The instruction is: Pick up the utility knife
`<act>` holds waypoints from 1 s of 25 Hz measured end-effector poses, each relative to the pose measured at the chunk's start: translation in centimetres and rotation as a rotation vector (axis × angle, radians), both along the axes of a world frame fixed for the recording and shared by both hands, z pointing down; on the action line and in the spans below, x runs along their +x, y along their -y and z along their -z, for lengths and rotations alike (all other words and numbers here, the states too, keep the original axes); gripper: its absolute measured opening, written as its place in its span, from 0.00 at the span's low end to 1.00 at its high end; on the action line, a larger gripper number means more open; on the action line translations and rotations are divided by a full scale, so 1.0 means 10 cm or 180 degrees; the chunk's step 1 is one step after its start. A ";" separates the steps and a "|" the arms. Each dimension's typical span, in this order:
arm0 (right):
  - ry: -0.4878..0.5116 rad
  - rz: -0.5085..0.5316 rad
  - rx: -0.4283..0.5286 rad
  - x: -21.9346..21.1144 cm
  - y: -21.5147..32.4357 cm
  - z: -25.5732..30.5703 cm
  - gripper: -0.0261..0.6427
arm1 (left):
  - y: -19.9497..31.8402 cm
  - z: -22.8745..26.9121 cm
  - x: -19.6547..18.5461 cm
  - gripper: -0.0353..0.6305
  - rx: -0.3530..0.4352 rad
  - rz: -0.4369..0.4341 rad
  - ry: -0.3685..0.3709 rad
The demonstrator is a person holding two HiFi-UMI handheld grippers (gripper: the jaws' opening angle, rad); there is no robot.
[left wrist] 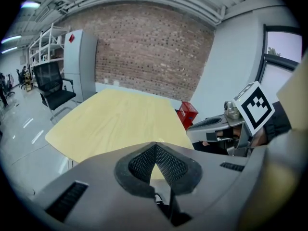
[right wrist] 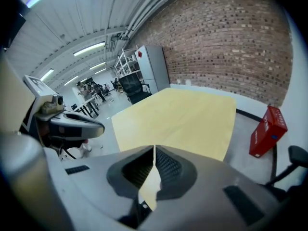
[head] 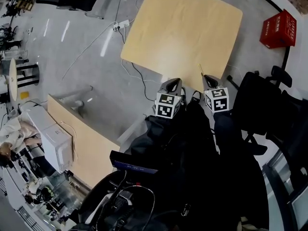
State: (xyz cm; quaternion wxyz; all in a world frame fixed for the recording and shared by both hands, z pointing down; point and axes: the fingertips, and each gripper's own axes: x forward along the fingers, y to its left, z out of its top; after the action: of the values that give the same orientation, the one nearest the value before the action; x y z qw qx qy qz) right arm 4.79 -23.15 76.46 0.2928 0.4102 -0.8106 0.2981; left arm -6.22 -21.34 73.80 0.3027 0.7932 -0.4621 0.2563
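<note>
Hovering side by side at the near edge of a pale wooden counter (head: pixel 183 28), the left tongs (head: pixel 174 82) and the right tongs (head: pixel 208 78) point away from the person's dark-clothed body. Each carries its cube of square markers.

In the left gripper view the left tongs are closed: the 2 ribbed black pads meet at the tip with nothing between them. In the right gripper view the right tongs are closed too. Their pads touch at the tip, and the counter's wood shows through a thin slit lower down. They grip nothing.

The utility knife cannot be made out in any of the 3 views.

A red crate (head: pixel 279 29) stands on the grey floor beyond the counter's far right corner. A black office chair (head: pixel 262 105) sits just to the person's right. A white cable (head: pixel 91 44) runs across the floor left of the counter. A second pale counter (head: pixel 91 143) stands at the lower left of the head view, well apart from the first. Both gripper views show a brick wall (left wrist: pixel 144 52) behind the counter.
</note>
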 end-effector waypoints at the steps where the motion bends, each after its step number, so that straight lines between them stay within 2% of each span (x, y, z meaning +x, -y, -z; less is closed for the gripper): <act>1: -0.0015 0.0009 -0.0037 -0.01 0.00 -0.06 0.05 | 0.00 -0.02 -0.01 0.06 -0.0016 0.0011 -0.0011; 9: -0.0185 -0.0020 -0.0245 0.01 0.06 -0.42 0.05 | -0.02 -0.26 -0.11 0.06 -0.0224 -0.0022 0.0018; 16: -0.0280 -0.0001 -0.0480 0.03 0.06 -0.77 0.13 | -0.02 -0.38 -0.16 0.06 -0.0283 0.0008 -0.0005; 25: -0.0352 -0.0056 -0.0653 0.02 0.06 -0.99 0.14 | -0.12 -0.49 -0.33 0.06 -0.0336 0.0062 0.0000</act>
State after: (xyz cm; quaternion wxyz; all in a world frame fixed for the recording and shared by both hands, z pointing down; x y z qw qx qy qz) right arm 4.95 -23.75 86.37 0.3749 0.4010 -0.7548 0.3590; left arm -9.52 -20.18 78.69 0.3466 0.7716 -0.4556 0.2774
